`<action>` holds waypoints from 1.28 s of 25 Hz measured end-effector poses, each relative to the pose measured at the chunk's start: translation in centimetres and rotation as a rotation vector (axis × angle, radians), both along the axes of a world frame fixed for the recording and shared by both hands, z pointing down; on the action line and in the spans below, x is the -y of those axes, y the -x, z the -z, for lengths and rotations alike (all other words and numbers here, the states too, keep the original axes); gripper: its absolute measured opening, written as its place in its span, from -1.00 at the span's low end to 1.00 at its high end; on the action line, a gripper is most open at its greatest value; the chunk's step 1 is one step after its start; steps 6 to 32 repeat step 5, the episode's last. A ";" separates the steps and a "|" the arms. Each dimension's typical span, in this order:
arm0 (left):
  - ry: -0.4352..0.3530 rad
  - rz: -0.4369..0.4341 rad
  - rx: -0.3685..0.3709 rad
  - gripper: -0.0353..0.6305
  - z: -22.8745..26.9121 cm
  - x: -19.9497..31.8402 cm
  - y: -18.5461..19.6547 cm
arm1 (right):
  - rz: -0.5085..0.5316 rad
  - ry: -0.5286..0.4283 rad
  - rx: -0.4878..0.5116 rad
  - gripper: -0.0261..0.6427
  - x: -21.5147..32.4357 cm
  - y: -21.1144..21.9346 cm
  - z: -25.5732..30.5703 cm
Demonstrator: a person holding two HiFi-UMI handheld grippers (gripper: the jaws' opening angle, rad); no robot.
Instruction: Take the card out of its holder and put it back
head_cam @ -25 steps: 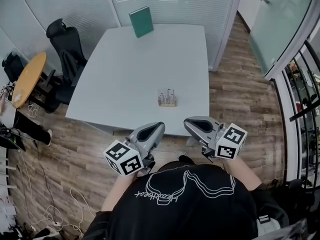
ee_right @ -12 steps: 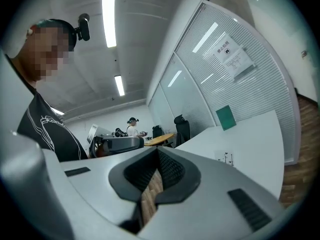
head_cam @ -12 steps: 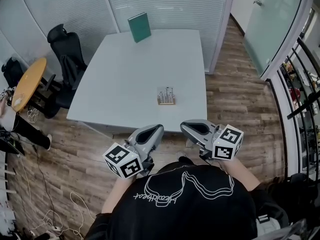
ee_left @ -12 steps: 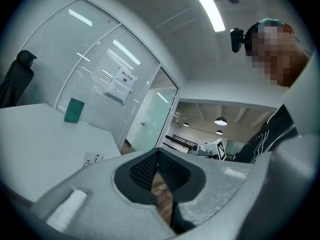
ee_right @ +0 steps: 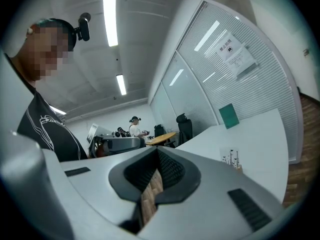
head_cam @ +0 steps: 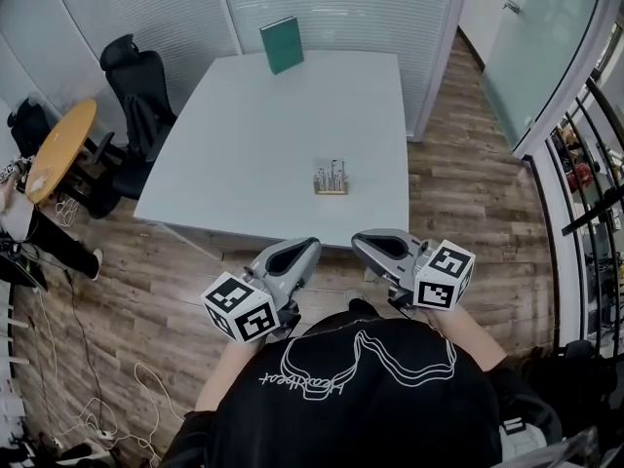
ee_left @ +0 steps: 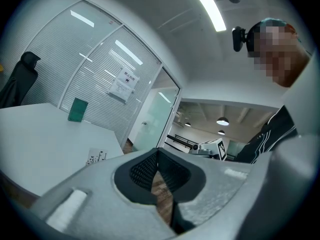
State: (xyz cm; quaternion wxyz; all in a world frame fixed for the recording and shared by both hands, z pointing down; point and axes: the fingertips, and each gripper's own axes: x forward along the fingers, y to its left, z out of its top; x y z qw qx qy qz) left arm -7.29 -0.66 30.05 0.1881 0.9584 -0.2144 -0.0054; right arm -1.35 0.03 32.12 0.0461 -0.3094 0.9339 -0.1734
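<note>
The card holder [head_cam: 330, 178], a small wooden base with a white card standing in it, sits near the front right of the white table [head_cam: 253, 135]. It also shows as the holder [ee_left: 96, 157] in the left gripper view and the holder [ee_right: 231, 158] in the right gripper view. My left gripper [head_cam: 310, 246] and right gripper [head_cam: 360, 241] hang side by side off the table's near edge, close to the person's chest and well short of the holder. The left gripper [ee_left: 157, 151] and the right gripper [ee_right: 157, 150] both have their jaws shut with nothing between them.
A green book [head_cam: 281, 44] stands upright at the table's far edge. A black office chair [head_cam: 136, 96] and a round wooden table [head_cam: 58, 149] stand to the left. Glass partitions close off the back and right. Cables [head_cam: 107, 398] lie on the wood floor.
Both grippers stay shut in front of the chest. Only the head view has shifted a little, so the table and holder sit slightly differently in the frame.
</note>
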 end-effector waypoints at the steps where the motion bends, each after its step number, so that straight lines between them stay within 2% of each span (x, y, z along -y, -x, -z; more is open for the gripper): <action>1: 0.004 0.001 0.003 -0.85 0.0 0.5 -0.1 | 0.003 -0.001 0.006 -0.90 0.5 -0.1 0.1; 5: 0.030 0.008 0.014 -0.85 0.1 1.5 -0.2 | 0.008 0.007 0.018 -0.90 1.4 -0.2 0.5; 32: 0.030 0.008 0.014 -0.85 0.1 1.5 -0.2 | 0.008 0.007 0.018 -0.90 1.4 -0.2 0.5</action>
